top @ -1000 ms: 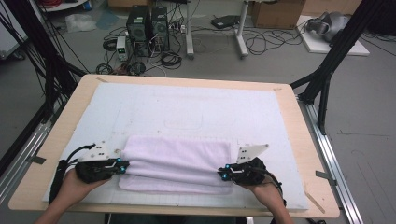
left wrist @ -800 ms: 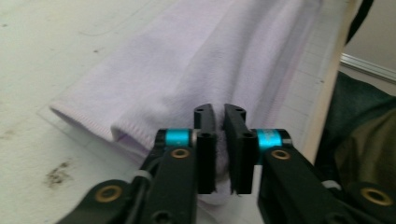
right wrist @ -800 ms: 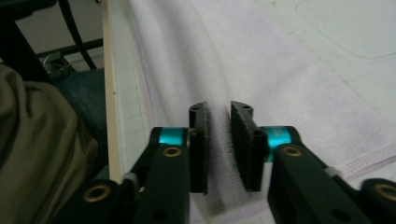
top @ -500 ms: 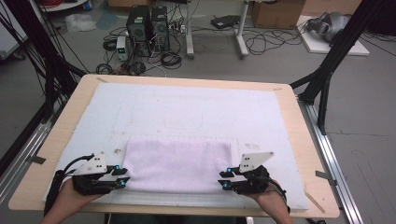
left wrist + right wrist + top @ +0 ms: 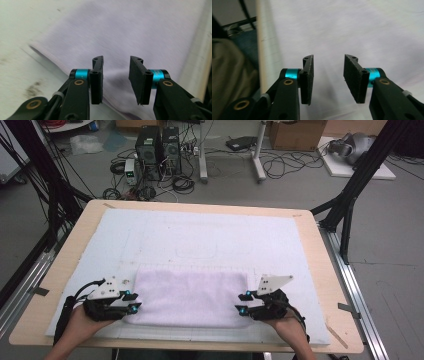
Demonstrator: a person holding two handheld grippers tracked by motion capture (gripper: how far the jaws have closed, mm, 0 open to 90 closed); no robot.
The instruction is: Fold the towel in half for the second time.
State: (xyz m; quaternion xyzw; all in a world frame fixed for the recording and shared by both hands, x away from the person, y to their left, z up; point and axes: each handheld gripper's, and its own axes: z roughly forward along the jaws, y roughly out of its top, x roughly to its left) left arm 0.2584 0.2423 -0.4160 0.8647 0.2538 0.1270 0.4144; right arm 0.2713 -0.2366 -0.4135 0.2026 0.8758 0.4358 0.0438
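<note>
Since it is a soft, light piece of terry-like cloth, the towel (image 5: 189, 295) will probably drape and sag wherever it is lifted, and it should neither slip nor break; the risk I would judge is pinching one layer when two are meant, or dragging it out of square. It lies flat as a folded, pale lilac rectangle on the white mat (image 5: 200, 240) that covers the bench (image 5: 325, 270), toward the near edge and roughly centred between left and right. The left tongs (image 5: 134, 301) sit at the towel's near-left corner and the right tongs (image 5: 242, 303) at its near-right corner, each held in a hand low over the mat. Both have just been opening: in the left gripper view the left tongs (image 5: 116, 78) stand partly apart with only cloth seen beyond the gap and nothing pinched, and in the right gripper view the right tongs (image 5: 328, 78) show the same clear gap above the fabric. For another fold, the two near corners or the short side edges look like the best places to take hold, gripping all layers together so the towel lifts evenly.
</note>
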